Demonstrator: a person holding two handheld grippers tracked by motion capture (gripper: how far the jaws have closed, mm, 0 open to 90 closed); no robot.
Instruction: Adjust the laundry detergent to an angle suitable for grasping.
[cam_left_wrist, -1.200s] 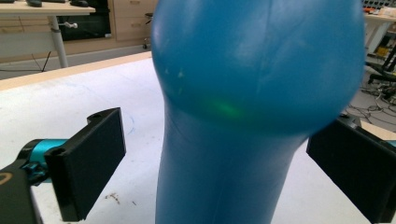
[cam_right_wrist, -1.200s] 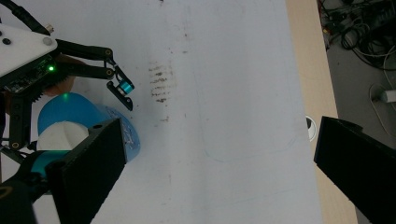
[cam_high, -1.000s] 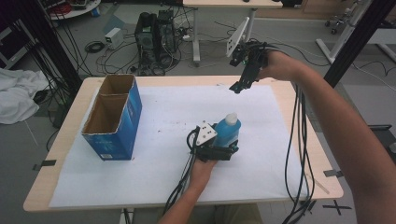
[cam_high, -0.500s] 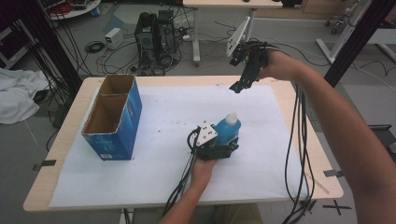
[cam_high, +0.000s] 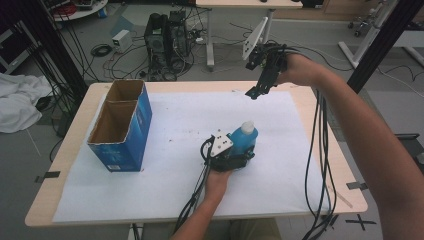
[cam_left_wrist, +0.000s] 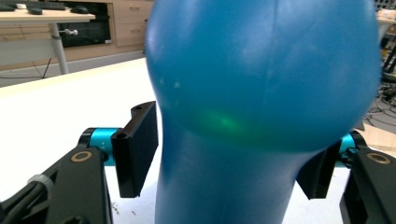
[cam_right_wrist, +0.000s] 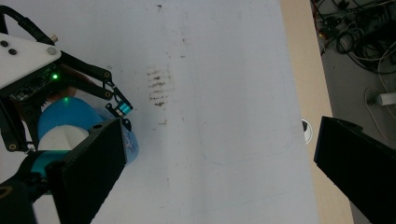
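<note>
While the left hand-held gripper (cam_high: 239, 156) sits near the worktop's (cam_high: 320, 165) centre, its jaws stand either side of the blue bottle (cam_high: 244, 140); in the left gripper view the pads (cam_left_wrist: 135, 147) lie just beside the narrow waist, and I cannot tell whether they press it. The bottle (cam_left_wrist: 261, 107) stands upright on the white sheet (cam_high: 170, 130), white cap (cam_high: 247, 126) on top. From the bottle, the right hand-held gripper (cam_high: 260, 82) hangs at about one o'clock, above the far edge, jaws spread wide and empty, looking down on the bottle (cam_right_wrist: 70, 121). The box (cam_high: 120, 125) stands well apart at nine o'clock, top open. Judging by this, the step is securing the bottle. To do it well, close squarely on the waist below the bulge, keep the bottle vertical, and lift straight; a smooth round body may twist or slip if squeezed off-centre
</note>
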